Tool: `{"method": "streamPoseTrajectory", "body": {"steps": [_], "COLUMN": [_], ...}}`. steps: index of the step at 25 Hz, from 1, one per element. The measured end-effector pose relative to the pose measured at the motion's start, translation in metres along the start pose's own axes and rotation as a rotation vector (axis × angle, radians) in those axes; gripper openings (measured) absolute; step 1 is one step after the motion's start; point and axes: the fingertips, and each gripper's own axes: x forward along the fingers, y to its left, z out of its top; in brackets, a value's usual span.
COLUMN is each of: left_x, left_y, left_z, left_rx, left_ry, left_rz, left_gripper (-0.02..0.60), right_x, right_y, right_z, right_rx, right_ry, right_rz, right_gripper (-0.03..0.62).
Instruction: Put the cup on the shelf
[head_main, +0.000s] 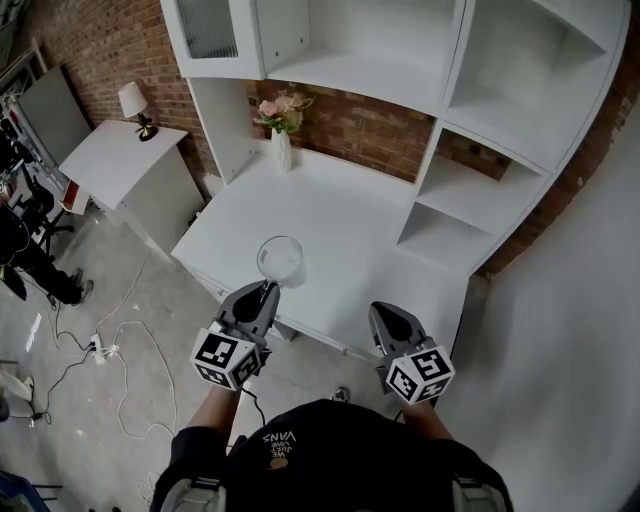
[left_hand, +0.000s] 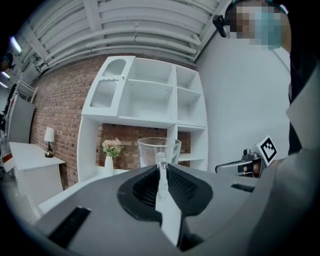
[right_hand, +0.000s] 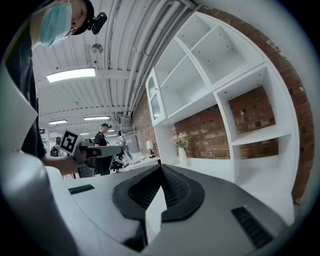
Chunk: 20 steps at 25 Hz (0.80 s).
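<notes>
A clear glass cup (head_main: 280, 260) hangs over the front edge of the white desk (head_main: 340, 215), and my left gripper (head_main: 268, 288) is shut on its handle. In the left gripper view the cup (left_hand: 159, 149) stands upright just past the jaw tips (left_hand: 160, 159). My right gripper (head_main: 383, 310) is level beside it on the right, shut with nothing between its jaws (right_hand: 161, 167). The white shelf unit (head_main: 470, 130) rises behind the desk with bare compartments (left_hand: 150, 100). From the right gripper view the cup (right_hand: 131, 146) shows to the left.
A white vase of pink flowers (head_main: 281, 130) stands at the desk's back left. A side table (head_main: 120, 160) with a lamp (head_main: 133, 103) is off to the left. Cables (head_main: 110, 350) lie on the floor. A white wall (head_main: 570, 330) closes the right side.
</notes>
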Motion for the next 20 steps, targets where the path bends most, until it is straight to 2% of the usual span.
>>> {"method": "streamPoseTrajectory", "body": {"steps": [5,8,11,14,20], "left_x": [0.037,0.056,0.071,0.088,0.125], "left_y": [0.008,0.013,0.018,0.027,0.051], "left_z": [0.02,0.036,0.049,0.064,0.104], "left_rx": [0.008,0.027,0.035,0.044,0.126], "left_ry": [-0.02,-0.029,-0.027,-0.023,-0.022], "left_rz": [-0.032,-0.048,-0.1,-0.168,-0.31], "left_gripper": [0.032,0.032,0.032,0.032,0.032], "right_x": [0.012,0.019,0.025,0.034,0.051], "right_y": [-0.023,-0.035,-0.041,-0.047,-0.056], "right_z": [0.003,0.002,0.0,0.001,0.016], "right_rx": [-0.011,-0.009,0.006,0.01,0.006], "right_ry": [0.017,0.026,0.03,0.028,-0.011], "right_rz": [0.052,0.056,0.049,0.024,-0.084], "right_gripper": [-0.005,-0.005,-0.005,-0.005,-0.005]}}
